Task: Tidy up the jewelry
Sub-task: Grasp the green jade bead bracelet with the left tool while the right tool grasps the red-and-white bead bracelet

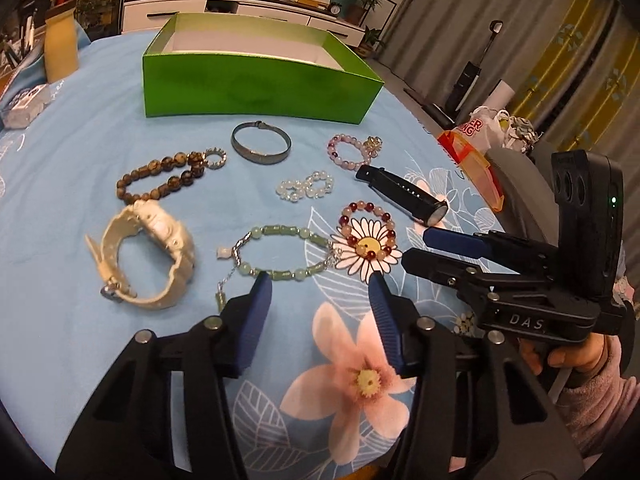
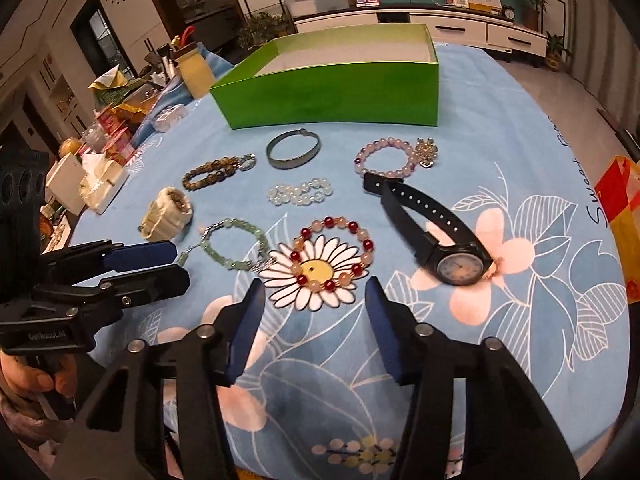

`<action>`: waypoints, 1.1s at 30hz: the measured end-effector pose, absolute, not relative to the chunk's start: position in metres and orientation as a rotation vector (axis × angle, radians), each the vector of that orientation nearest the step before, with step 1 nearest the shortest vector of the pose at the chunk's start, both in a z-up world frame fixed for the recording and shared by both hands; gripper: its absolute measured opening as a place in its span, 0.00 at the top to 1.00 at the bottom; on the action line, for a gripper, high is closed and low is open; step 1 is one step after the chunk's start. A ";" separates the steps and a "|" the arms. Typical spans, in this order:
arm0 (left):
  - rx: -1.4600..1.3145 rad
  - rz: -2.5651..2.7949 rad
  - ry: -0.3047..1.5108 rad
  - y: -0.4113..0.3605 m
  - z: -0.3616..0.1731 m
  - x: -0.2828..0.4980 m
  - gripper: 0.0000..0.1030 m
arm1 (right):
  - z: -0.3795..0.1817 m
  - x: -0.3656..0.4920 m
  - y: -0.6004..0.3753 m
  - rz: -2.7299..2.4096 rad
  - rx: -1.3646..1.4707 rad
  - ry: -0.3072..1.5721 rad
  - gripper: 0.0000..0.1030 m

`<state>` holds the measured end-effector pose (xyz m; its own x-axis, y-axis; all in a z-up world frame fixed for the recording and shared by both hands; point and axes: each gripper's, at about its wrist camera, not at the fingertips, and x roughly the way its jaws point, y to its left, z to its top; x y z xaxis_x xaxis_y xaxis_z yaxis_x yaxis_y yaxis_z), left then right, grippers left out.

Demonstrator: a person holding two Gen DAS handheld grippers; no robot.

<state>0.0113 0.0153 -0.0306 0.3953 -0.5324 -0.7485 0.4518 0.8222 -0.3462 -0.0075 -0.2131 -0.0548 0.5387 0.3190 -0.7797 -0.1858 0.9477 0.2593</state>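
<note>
An open green box [image 1: 256,84] [image 2: 332,88] stands at the back of the blue floral cloth. Before it lie a metal bangle [image 1: 261,143] [image 2: 293,149], a brown bead bracelet [image 1: 160,178] [image 2: 212,172], a pink bead bracelet [image 1: 348,151] [image 2: 386,157], a clear bead bracelet [image 1: 306,186] [image 2: 300,192], a black watch [image 1: 404,192] [image 2: 432,232], a white watch [image 1: 144,254] [image 2: 168,212], a green jade bracelet [image 1: 280,254] [image 2: 234,246] and a red-and-pink bead bracelet [image 1: 370,230] [image 2: 334,252]. My left gripper [image 1: 320,284] is open, just short of the jade bracelet. My right gripper [image 2: 316,286] is open, just short of the red-and-pink bracelet.
A yellow bottle [image 1: 60,52] [image 2: 196,70] and a small clear case [image 1: 24,106] stand at the table's left. Boxes and clutter [image 2: 100,160] crowd the left edge. An orange-red bag [image 1: 472,156] [image 2: 620,208] lies at the right edge.
</note>
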 end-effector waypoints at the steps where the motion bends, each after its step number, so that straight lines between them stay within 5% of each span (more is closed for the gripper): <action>1: -0.083 -0.621 0.979 0.014 -0.030 0.012 0.52 | -0.055 -0.007 -0.213 0.299 0.151 0.955 0.50; 8: -0.095 -0.604 0.998 0.019 -0.035 0.019 0.52 | -0.058 0.001 -0.219 0.277 0.146 0.961 0.53; 21: 0.134 -0.564 1.011 -0.004 -0.043 0.063 0.71 | -0.069 0.021 -0.215 0.226 0.062 0.970 0.62; 33: 0.339 -0.619 1.065 -0.016 -0.057 0.064 0.79 | -0.076 0.027 -0.206 0.219 -0.002 0.979 0.65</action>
<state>0.0643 -0.0162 -0.0569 0.3392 -0.3063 -0.8895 0.6210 0.7831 -0.0329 0.0267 -0.2055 -0.0762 0.5372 0.1831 -0.8233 -0.1850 0.9780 0.0968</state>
